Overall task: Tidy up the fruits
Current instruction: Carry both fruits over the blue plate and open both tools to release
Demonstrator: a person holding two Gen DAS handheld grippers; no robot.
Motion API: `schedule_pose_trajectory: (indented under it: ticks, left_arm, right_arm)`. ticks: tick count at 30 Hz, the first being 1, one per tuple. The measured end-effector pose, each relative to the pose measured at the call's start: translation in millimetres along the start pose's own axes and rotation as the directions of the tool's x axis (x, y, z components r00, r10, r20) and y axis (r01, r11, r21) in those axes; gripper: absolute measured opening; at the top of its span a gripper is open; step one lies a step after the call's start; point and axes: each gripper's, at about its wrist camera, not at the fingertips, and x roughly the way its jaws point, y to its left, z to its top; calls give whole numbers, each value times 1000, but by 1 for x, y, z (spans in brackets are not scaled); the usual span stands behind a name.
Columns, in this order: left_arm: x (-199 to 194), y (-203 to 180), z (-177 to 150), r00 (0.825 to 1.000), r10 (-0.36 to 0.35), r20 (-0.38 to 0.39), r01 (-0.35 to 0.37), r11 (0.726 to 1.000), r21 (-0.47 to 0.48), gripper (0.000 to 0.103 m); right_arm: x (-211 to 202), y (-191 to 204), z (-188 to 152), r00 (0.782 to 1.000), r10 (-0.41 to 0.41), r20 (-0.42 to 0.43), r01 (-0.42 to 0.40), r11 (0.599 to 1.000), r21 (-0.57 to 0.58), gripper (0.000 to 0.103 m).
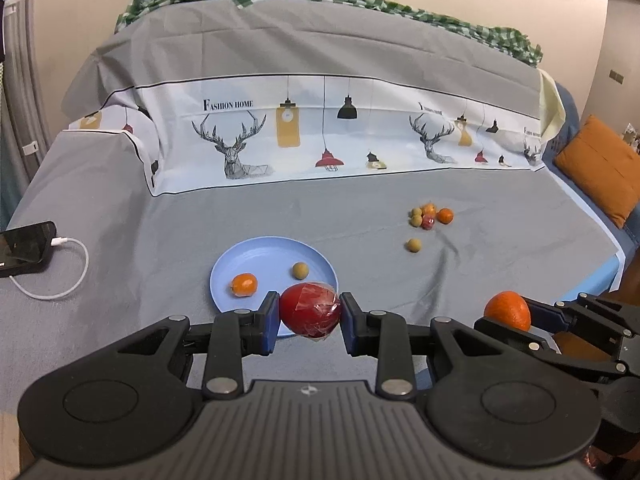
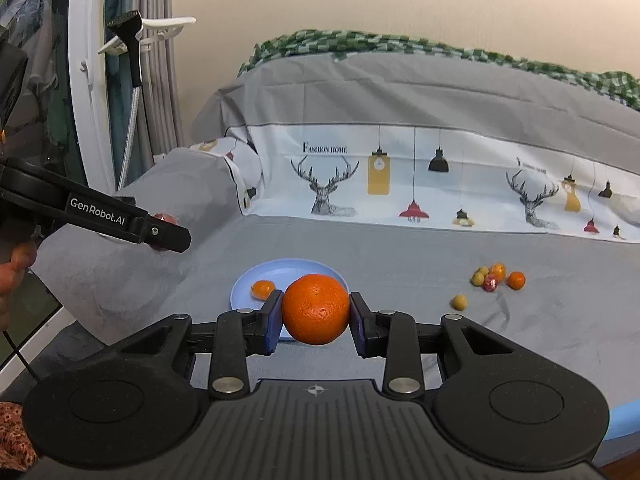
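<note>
My left gripper [image 1: 310, 316] is shut on a red fruit wrapped in clear film [image 1: 310, 314], held just over the near rim of a light blue plate [image 1: 256, 260]. On the plate lie a small orange fruit [image 1: 244, 284] and a small green-brown fruit [image 1: 300, 270]. My right gripper [image 2: 316, 312] is shut on a large orange [image 2: 316, 308], in front of the same plate [image 2: 288, 270]. In the left wrist view that orange [image 1: 508, 310] shows at the right. A cluster of small fruits [image 1: 430, 216] and one stray green fruit [image 1: 413, 245] lie on the grey sheet.
A black phone [image 1: 24, 248] on a white cable [image 1: 68, 280] lies at the left of the bed. An orange cushion [image 1: 600, 168] sits at the right edge. The printed sheet rises over a backrest behind. A hand [image 2: 16, 272] holds the left gripper's handle.
</note>
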Motion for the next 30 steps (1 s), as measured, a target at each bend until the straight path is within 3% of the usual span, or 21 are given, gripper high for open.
schedule_pose_trajectory:
  ticks: [20,30]
  left_arm:
    - [37,31,13,999,26,-28,-27,998,-57,35]
    - [89,47,15,995,68,-77,-76,991,-107,35]
  right_arm:
    - [52,1,10,998,34,-58,-34,999,-1,36]
    - [114,4,12,990,82,-111,-83,996,-7,36]
